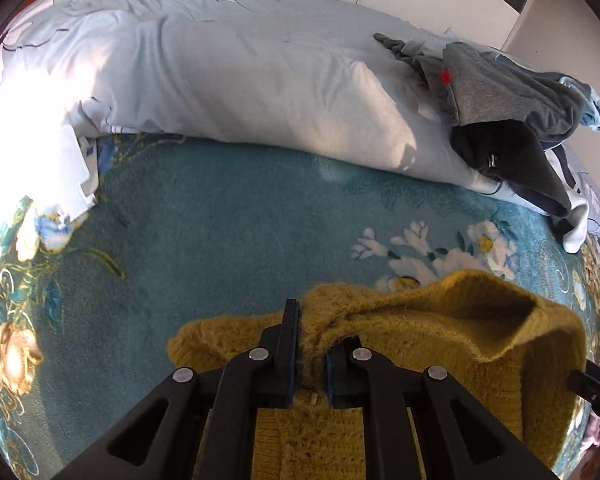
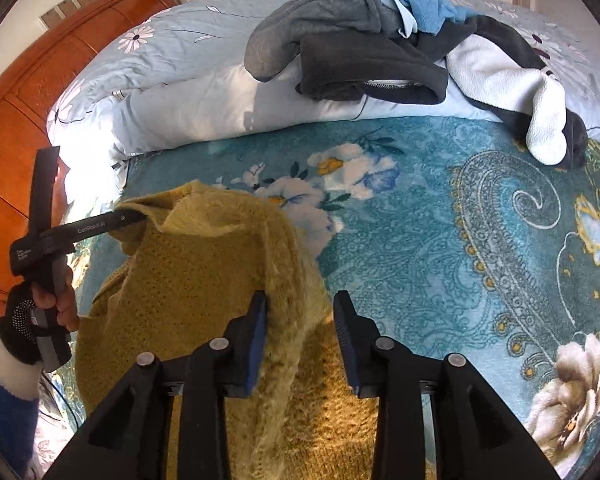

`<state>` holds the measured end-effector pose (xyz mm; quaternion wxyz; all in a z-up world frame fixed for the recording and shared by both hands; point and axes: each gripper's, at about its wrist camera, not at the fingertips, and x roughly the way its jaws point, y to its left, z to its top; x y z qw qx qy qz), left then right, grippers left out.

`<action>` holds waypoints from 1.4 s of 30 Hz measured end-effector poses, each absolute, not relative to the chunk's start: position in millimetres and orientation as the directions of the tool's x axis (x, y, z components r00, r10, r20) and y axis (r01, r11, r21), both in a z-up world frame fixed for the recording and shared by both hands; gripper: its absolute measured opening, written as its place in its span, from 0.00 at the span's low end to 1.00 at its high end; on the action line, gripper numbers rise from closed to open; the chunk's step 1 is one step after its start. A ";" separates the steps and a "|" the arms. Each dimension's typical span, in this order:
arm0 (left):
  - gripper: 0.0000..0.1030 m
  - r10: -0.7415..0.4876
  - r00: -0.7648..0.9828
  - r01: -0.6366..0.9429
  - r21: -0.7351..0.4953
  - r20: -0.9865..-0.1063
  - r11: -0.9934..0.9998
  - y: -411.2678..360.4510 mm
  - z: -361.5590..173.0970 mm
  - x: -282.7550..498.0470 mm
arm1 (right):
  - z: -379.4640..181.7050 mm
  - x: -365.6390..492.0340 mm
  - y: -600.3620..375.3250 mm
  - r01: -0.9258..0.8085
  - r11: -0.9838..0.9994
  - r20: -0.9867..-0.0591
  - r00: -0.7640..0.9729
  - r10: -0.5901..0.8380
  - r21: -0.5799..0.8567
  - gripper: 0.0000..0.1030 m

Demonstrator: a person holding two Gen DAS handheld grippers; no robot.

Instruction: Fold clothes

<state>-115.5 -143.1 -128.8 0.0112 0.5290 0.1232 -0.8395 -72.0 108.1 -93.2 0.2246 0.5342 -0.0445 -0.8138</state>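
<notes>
A mustard-yellow knitted sweater (image 1: pixel 440 332) lies partly lifted over the teal floral blanket (image 1: pixel 200 240). My left gripper (image 1: pixel 312 344) is shut on a bunched fold of the sweater and holds it up. In the right wrist view the left gripper (image 2: pixel 136 216) shows at the left, pinching the sweater's (image 2: pixel 204 276) raised edge. My right gripper (image 2: pixel 302 320) is open, its jaws wide apart, with a hanging fold of the sweater lying against its left finger (image 2: pixel 256 332).
A rolled light-blue floral duvet (image 1: pixel 240 80) lies across the far side of the bed. A heap of grey, dark, white and blue clothes (image 2: pixel 380 48) sits on it at the right. An orange wooden headboard (image 2: pixel 24 128) stands at the left.
</notes>
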 end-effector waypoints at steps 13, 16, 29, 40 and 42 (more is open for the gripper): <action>0.69 0.166 -0.543 0.140 -0.283 -0.823 -0.949 -142.2 -100.3 -5.9 | -121.9 69.4 146.9 0.347 -0.810 -0.775 -0.274 -0.570 0.473 0.55; 0.69 0.217 -0.504 0.193 -0.354 -0.836 -0.915 -147.0 -117.4 7.2 | -144.6 79.9 129.2 0.343 -0.818 -0.799 -0.240 -0.551 0.461 0.55; 0.69 0.261 -0.519 0.268 -0.445 -0.814 -0.854 -164.5 -118.3 20.1 | -142.2 67.6 149.1 0.205 -0.859 -0.801 -0.311 -0.511 0.469 0.14; 0.69 0.238 -0.489 0.319 -0.426 -0.839 -0.847 -166.8 -128.8 18.4 | -75.5 -18.7 226.7 0.169 -0.960 -0.833 -0.479 -0.277 0.223 0.13; 0.69 0.231 -0.481 0.329 -0.419 -0.846 -0.847 -167.5 -129.6 17.8 | -73.9 -39.9 235.4 0.147 -0.970 -0.838 -0.489 -0.243 0.195 0.13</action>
